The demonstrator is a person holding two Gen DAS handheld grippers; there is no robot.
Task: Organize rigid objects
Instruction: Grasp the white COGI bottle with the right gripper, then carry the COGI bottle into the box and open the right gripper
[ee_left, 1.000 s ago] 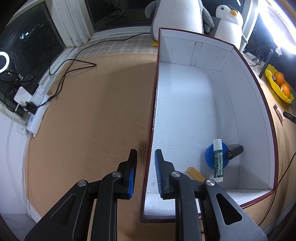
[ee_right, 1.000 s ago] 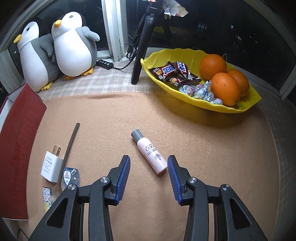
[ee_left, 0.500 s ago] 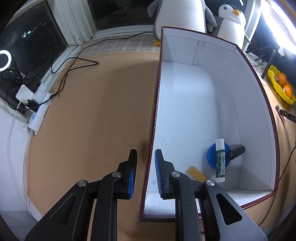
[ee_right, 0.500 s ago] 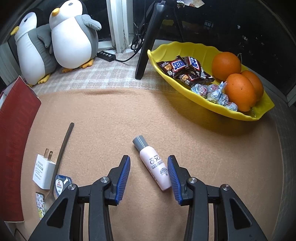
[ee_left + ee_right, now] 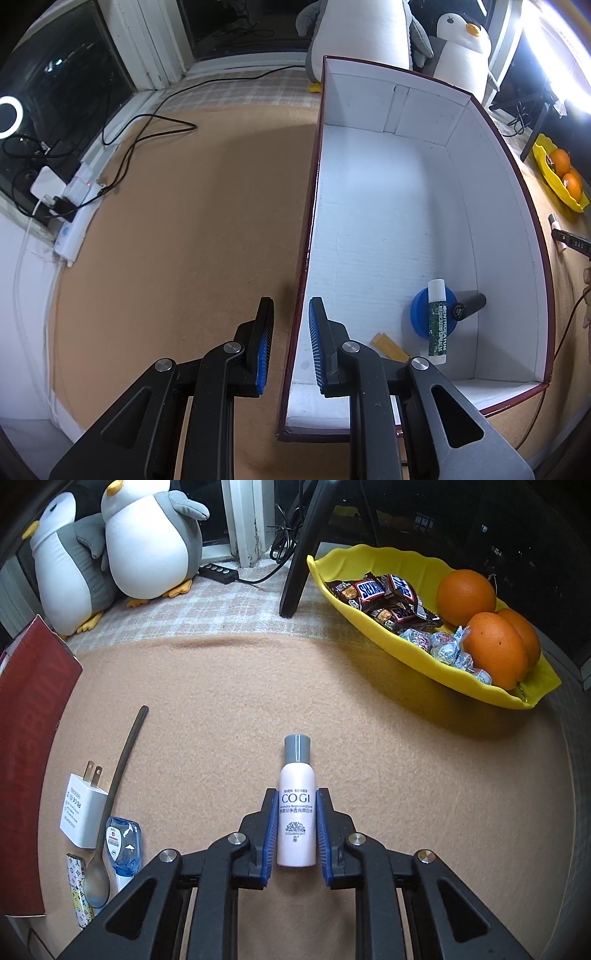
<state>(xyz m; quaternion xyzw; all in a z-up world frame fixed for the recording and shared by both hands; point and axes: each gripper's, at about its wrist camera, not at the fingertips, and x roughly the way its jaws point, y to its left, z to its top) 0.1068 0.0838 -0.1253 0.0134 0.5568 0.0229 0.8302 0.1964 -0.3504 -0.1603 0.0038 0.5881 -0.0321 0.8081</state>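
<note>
Two hand-held grippers share the work; the right hand-held gripper (image 5: 296, 827) has just been closing on the pink bottle (image 5: 296, 812), and its blue pads now press the bottle's sides while it lies on the bench (image 5: 369, 738), grey cap pointing away from the jaws; this looks like the pick-up step; the left hand-held gripper (image 5: 290, 347) straddles the near wall of the white box (image 5: 369, 221), jaws narrow, though whether they pinch it I cannot tell; next, I judge, comes lifting the bottle and carrying it left to the box, clear of the charger (image 5: 82, 812) and spoon (image 5: 110, 805) lying left of the jaws.
</note>
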